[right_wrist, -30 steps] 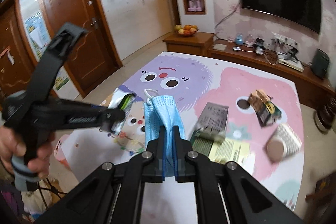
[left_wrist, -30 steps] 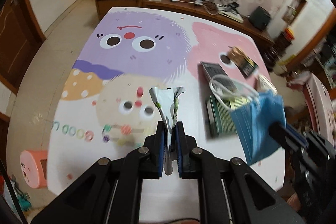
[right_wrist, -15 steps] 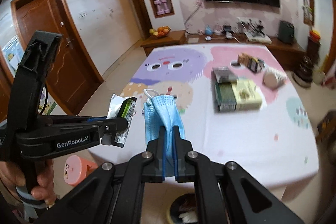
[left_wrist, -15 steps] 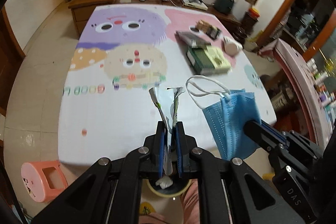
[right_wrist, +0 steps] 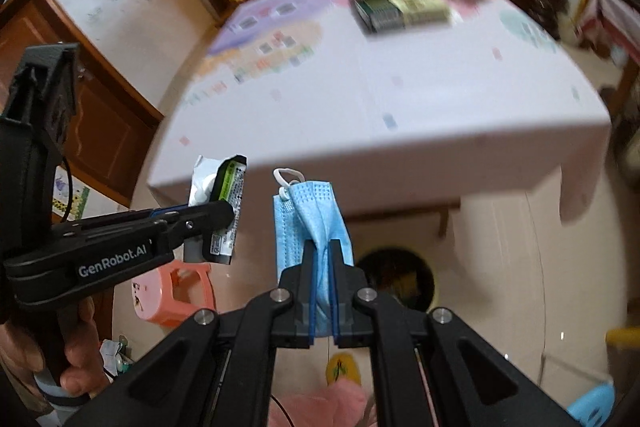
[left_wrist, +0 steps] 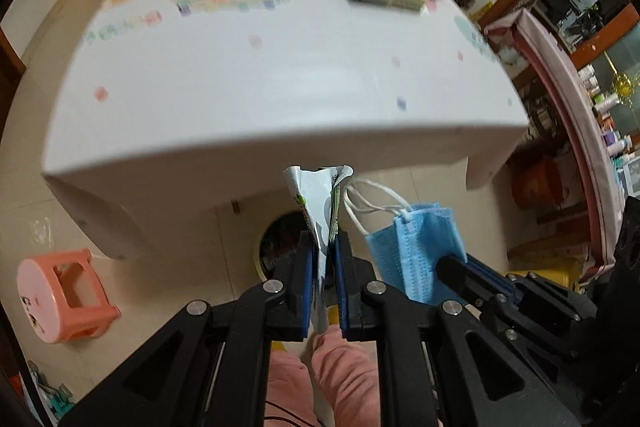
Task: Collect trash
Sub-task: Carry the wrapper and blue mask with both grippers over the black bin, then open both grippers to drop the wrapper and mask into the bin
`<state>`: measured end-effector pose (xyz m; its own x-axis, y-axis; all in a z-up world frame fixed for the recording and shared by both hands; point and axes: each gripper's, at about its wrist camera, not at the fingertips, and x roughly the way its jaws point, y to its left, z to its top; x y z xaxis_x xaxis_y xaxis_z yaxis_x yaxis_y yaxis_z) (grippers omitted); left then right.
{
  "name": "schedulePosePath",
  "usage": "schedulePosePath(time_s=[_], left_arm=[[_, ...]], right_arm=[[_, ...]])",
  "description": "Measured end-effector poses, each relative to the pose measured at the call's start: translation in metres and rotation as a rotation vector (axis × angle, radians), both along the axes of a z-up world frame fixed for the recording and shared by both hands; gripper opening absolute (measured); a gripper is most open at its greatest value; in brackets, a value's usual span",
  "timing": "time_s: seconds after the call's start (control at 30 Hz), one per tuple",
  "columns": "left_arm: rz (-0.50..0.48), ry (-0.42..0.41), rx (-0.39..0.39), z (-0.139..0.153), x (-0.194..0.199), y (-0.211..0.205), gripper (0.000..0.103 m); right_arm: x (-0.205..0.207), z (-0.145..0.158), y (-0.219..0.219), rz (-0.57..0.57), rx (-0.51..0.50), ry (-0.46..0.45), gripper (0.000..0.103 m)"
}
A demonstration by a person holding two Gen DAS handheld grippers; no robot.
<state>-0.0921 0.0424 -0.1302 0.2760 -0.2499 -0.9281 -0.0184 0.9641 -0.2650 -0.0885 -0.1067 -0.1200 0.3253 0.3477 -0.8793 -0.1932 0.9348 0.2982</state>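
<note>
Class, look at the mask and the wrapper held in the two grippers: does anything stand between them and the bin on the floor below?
Nothing visible does. The blue mask in the right gripper and the wrapper in the left gripper hang past the table edge, with the open bin on the floor beyond them.

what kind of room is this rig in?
Most likely a home living or dining room: a table under a cartoon-print cloth, a wooden door, a pink plastic stool and a round bin on tiled floor.

Wrapper (left_wrist: 316,203) in left tongs (left_wrist: 323,267) above bin (left_wrist: 260,251)
</note>
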Motion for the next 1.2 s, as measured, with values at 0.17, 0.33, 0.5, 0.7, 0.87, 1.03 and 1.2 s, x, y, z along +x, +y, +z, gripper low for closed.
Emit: schedulePosePath(time_s=[0.17, 0.33, 0.5, 0.7, 0.87, 1.03, 1.2], left_arm=[[-0.014, 0.044, 0.014, -0.05, -0.011, -0.029, 0.009], [-0.006, 0.079, 0.02, -0.11, -0.013, -0.05, 0.01], [0.015, 0.129, 0.027, -0.18, -0.008, -0.061, 0.011], [0.034, 0.159, 0.053, -0.253, 0.001, -0.059, 0.016], [0.057, 0.179, 0.066, -0.304, 0.012, -0.052, 0.033], [0.08, 0.174, 0.065, -0.327, 0.02, -0.042, 0.061], [0.085, 0.187, 0.066, -0.338, 0.021, -0.033, 0.072]], right_arm=[[-0.012, -0.05, -0.027, -0.07, 0.013, 0.088, 0.005], [-0.017, -0.123, -0.056, -0.121, 0.013, 0.187, 0.005], [-0.013, -0.197, -0.075, -0.178, 0.028, 0.285, 0.005], [0.0, -0.286, -0.077, -0.198, 0.017, 0.36, 0.005], [0.01, -0.337, -0.065, -0.175, 0.012, 0.398, 0.009], [0.023, -0.372, -0.053, -0.174, 0.025, 0.431, 0.012], [0.031, -0.384, -0.049, -0.191, 0.046, 0.435, 0.039]])
